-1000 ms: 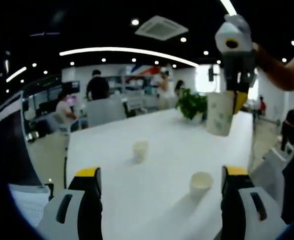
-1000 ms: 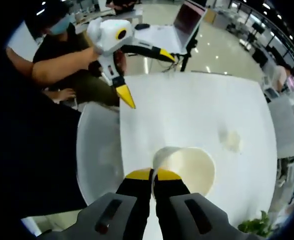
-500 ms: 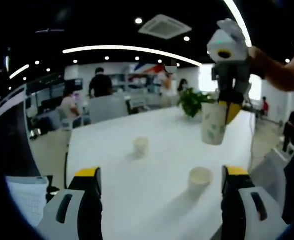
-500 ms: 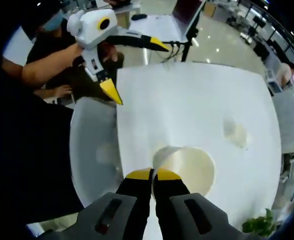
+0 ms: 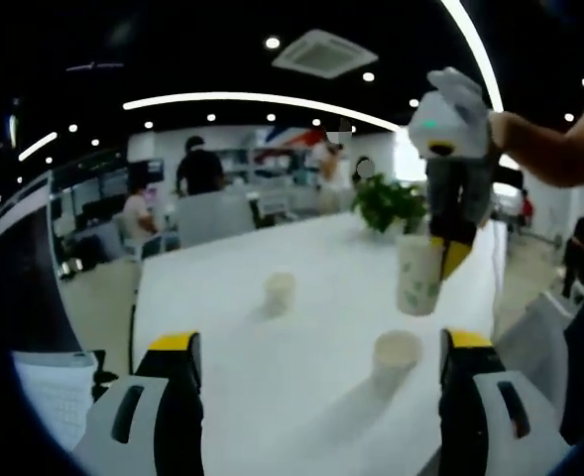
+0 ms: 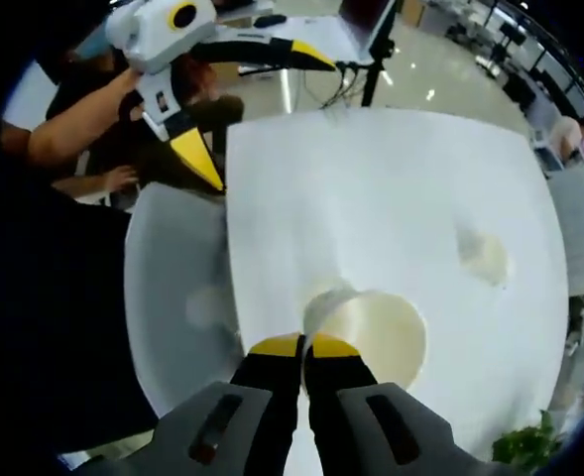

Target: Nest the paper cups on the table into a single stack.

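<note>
Worktop (image 5: 301, 297): white, two loose paper cups standing
Right claw (image 5: 443, 253): pinching patterned cup (image 5: 417, 276) rim, above near cup (image 5: 397, 352)
Left claw (image 5: 316, 397): wide open, empty
Far cup (image 5: 280, 291): unstacked
Progress: nothing nested yet

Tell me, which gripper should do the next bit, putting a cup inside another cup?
Probably the right gripper. It is shut on the patterned cup, held in the air almost over the near cup on the table. The left gripper is open and holds nothing.
</note>
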### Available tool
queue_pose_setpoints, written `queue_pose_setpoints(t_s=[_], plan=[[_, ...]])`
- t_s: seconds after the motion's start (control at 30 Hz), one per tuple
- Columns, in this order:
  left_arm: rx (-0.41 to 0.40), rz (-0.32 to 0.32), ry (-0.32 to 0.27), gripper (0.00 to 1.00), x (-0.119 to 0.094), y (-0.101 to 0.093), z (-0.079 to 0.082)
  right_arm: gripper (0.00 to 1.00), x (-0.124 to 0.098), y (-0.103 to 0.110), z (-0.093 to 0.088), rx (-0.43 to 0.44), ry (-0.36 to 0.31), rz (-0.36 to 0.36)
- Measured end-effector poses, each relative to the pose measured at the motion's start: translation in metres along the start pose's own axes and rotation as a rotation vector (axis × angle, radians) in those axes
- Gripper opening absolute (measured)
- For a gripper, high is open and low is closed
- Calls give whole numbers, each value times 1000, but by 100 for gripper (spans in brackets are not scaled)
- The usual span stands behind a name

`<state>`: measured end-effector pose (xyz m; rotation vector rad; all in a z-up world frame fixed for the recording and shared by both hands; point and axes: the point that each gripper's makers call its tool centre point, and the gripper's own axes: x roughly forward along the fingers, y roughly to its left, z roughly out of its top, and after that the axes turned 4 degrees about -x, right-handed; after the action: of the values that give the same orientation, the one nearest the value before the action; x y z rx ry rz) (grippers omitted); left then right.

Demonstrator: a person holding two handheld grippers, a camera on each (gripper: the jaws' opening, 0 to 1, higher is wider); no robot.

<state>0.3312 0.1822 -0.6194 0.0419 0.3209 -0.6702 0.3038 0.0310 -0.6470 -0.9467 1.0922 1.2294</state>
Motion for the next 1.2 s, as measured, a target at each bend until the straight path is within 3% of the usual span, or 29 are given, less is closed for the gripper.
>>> queue_pose_setpoints(t_s=[0.47,1.2], plan=[[22,-8,15,99,0,-3,-8,0,26,-1,-2,51,8,19],[5,-14,10,99,4,-3,-7,0,65,0,-7,99,8,30]])
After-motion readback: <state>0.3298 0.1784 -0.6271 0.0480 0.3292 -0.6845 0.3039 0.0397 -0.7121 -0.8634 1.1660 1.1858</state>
